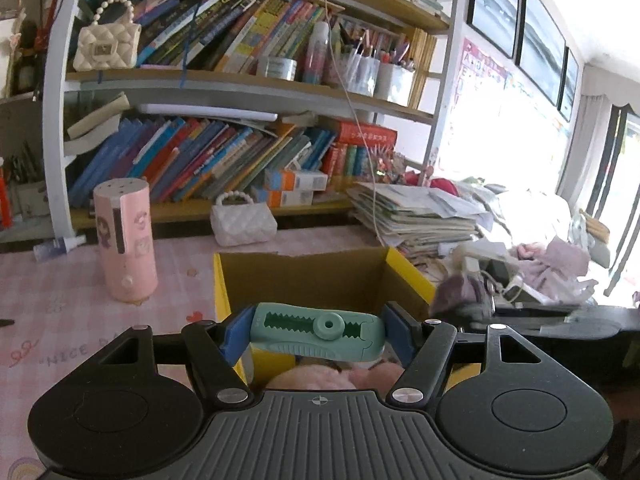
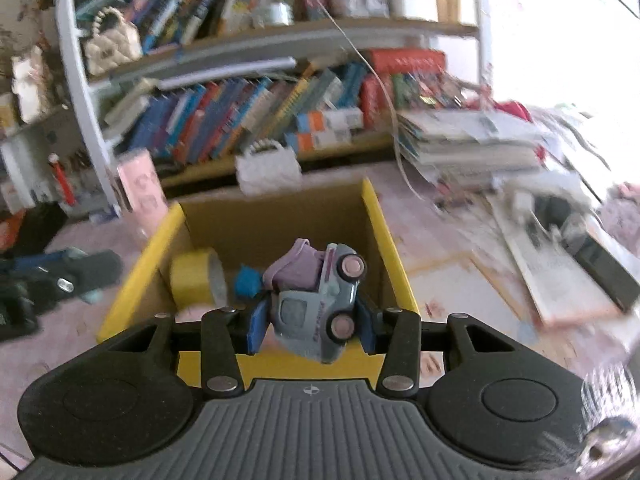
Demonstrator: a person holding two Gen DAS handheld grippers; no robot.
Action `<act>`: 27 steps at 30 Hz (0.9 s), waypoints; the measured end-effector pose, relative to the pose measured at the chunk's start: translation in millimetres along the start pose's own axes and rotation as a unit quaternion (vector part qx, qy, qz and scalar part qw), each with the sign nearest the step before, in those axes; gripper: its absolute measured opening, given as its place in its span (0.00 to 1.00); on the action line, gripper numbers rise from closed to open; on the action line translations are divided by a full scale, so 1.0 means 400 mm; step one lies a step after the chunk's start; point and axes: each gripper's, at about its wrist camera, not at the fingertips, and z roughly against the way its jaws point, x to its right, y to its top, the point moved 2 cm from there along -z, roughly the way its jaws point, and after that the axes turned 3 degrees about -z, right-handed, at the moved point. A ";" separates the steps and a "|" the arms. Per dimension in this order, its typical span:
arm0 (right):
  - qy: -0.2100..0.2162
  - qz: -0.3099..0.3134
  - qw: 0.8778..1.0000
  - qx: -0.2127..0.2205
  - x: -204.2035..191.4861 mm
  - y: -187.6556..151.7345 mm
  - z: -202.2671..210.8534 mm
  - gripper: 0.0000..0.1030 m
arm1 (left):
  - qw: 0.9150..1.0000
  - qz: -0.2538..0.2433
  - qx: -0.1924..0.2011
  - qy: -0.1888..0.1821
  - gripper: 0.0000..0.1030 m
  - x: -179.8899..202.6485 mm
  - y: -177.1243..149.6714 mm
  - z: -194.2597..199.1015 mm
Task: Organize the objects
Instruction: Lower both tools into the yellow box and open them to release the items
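Right now the left tongs (image 1: 316,334) are gripping a green box cutter (image 1: 318,331) crosswise between their blue pads (image 1: 235,333), holding it just over the near edge of the cardboard box (image 1: 304,276). That box, with its yellow outer walls, is sitting on the pink surface (image 1: 60,312) toward the back edge, close to the bookshelf (image 1: 240,84). Something pink and fluffy (image 1: 320,376) is lying inside the box, directly below the cutter.

The right tongs (image 2: 312,322) are clamping a small grey-blue toy car (image 2: 316,312), tipped on its side so that its pink wheels are facing right. A purple piece (image 2: 296,268) is sticking up from the car's top end. The car is hanging above the near wall of the box (image 2: 384,248). Inside, a roll of yellow tape (image 2: 196,276) is leaning in the left corner, and a small blue thing (image 2: 246,280) is lying beside it; what it is cannot be told through the blur.

On the surface left of the box a pink cylinder (image 1: 126,240) is standing upright, and a small white handbag (image 1: 243,220) is resting behind the box near the back edge. A stack of papers and booklets (image 1: 416,216) is piling up toward the back right corner. A cream quilted handbag (image 1: 107,42) is sitting on the upper shelf beside leaning books.
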 end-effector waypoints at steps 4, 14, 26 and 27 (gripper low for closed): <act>0.021 0.015 1.000 0.010 -0.009 0.038 -0.038 0.40 | 1.000 0.004 -0.021 0.011 0.67 0.004 -0.011 -0.053; 0.043 0.056 0.997 -0.040 -0.013 0.038 -0.178 0.40 | 0.997 0.002 -0.067 0.037 0.67 -0.011 -0.049 -0.141; 0.072 0.067 0.981 -0.165 0.015 -0.014 -0.312 0.40 | 0.993 -0.074 -0.076 0.047 0.67 0.026 -0.066 -0.182; 0.074 0.072 0.981 -0.167 0.014 -0.016 -0.314 0.40 | 0.993 -0.076 -0.076 0.047 0.67 0.028 -0.066 -0.182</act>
